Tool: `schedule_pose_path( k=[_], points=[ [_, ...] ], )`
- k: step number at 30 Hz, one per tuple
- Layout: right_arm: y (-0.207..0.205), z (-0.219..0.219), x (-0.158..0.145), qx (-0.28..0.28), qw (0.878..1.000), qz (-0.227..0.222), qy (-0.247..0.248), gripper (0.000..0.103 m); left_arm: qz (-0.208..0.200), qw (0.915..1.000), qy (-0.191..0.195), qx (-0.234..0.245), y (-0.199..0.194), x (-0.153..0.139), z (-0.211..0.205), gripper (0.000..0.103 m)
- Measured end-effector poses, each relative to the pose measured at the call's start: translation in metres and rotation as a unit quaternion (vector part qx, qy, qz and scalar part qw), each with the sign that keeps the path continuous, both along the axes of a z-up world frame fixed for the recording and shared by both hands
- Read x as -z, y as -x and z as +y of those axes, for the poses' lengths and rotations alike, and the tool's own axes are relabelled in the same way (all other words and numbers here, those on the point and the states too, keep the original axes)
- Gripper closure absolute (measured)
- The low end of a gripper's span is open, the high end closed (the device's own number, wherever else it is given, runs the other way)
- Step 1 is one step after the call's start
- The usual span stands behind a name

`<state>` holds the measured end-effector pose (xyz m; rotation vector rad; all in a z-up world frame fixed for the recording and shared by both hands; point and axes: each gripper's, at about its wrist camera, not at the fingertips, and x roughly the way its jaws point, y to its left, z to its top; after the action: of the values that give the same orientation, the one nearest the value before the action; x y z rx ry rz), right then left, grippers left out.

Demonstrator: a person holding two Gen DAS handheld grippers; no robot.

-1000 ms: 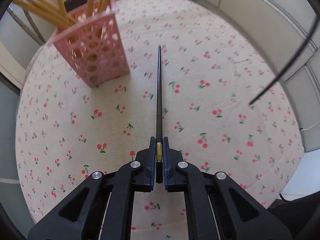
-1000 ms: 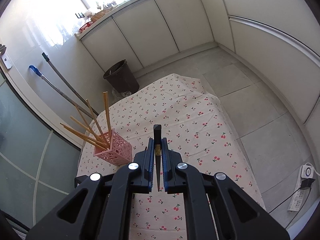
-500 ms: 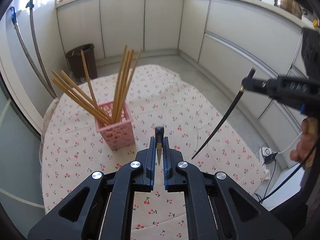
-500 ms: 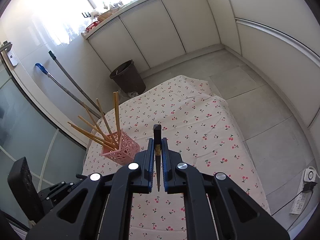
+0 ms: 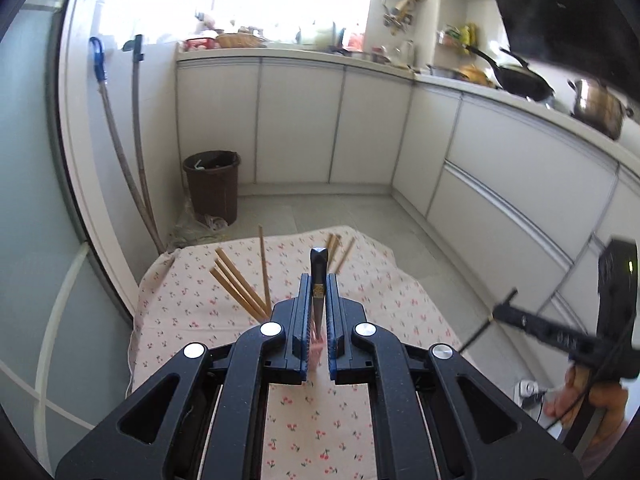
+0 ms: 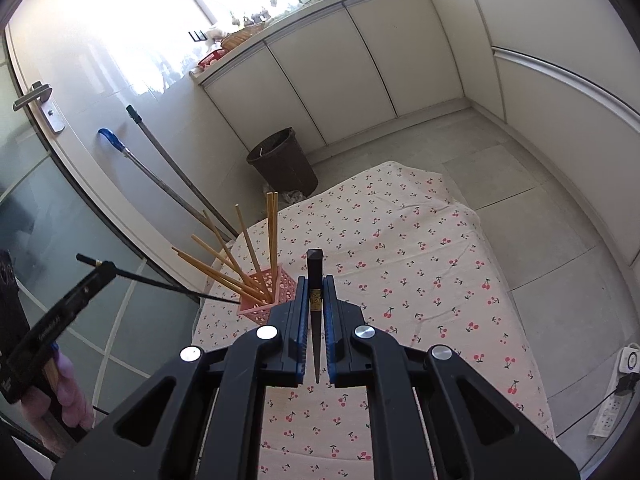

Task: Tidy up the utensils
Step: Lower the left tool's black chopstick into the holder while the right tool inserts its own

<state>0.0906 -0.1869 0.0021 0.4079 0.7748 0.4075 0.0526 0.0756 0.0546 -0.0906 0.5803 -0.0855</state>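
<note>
My left gripper (image 5: 318, 312) is shut on a black chopstick (image 5: 319, 264), held well above the table; seen from the right wrist view (image 6: 160, 282), its thin tip reaches the rim of the pink perforated holder (image 6: 266, 294). The holder carries several wooden chopsticks (image 6: 272, 236) and is mostly hidden behind my left fingers (image 5: 302, 320) in the left wrist view. My right gripper (image 6: 316, 308) is shut on a second black chopstick (image 6: 315, 272), thick end forward, above the table and right of the holder. It also shows in the left wrist view (image 5: 480, 328).
The table carries a cherry-print cloth (image 6: 400, 248). A brown bin (image 6: 282, 160) and two mop handles (image 6: 168, 168) stand beyond it by the wall. White cabinets (image 5: 520, 168) line the room. A power strip (image 6: 616, 408) lies on the floor to the right.
My left gripper has risen and tilted up, swinging its chopstick tip over to the holder's rim. The right gripper has held nearly steady with its chopstick.
</note>
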Motion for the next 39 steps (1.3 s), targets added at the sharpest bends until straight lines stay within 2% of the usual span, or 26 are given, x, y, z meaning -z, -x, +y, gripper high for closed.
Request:
schedule_pose_path(
  k=[7, 11, 13, 18, 22, 25, 29, 39],
  points=[
    [-0.005, 0.006, 0.000, -0.004, 1.000, 0.005, -0.003, 0.096, 0.019, 0.9993, 0.007, -0.031, -0.032, 0.003, 0.012, 0.097],
    [-0.007, 0.010, 0.002, -0.005, 1.000, 0.008, -0.004, 0.096, 0.063, 0.9972, 0.033, -0.024, -0.055, 0.025, 0.021, 0.095],
    [-0.008, 0.012, 0.002, -0.006, 1.000, 0.009, -0.004, 0.096, 0.078, 0.9950, 0.047, -0.040, -0.060, 0.035, 0.028, 0.094],
    [-0.011, 0.018, -0.005, -0.004, 1.000, 0.001, -0.010, 0.096, 0.050, 0.9939, 0.068, -0.071, -0.048, 0.028, 0.044, 0.085],
    [-0.021, 0.028, -0.025, 0.003, 0.999, -0.022, -0.023, 0.096, 0.038, 0.9908, 0.093, -0.091, -0.035, 0.020, 0.056, 0.071],
    [-0.031, 0.038, -0.041, 0.008, 0.998, -0.044, -0.036, 0.096, 0.046, 0.9871, 0.118, -0.098, -0.031, 0.023, 0.066, 0.070],
    [-0.050, 0.056, -0.051, 0.023, 0.997, -0.066, -0.039, 0.096, 0.057, 0.9847, 0.121, -0.112, -0.027, 0.028, 0.075, 0.070],
    [-0.085, 0.099, -0.014, 0.024, 0.999, -0.041, -0.023, 0.094, 0.064, 0.9829, 0.131, -0.113, -0.027, 0.031, 0.085, 0.070]
  ],
)
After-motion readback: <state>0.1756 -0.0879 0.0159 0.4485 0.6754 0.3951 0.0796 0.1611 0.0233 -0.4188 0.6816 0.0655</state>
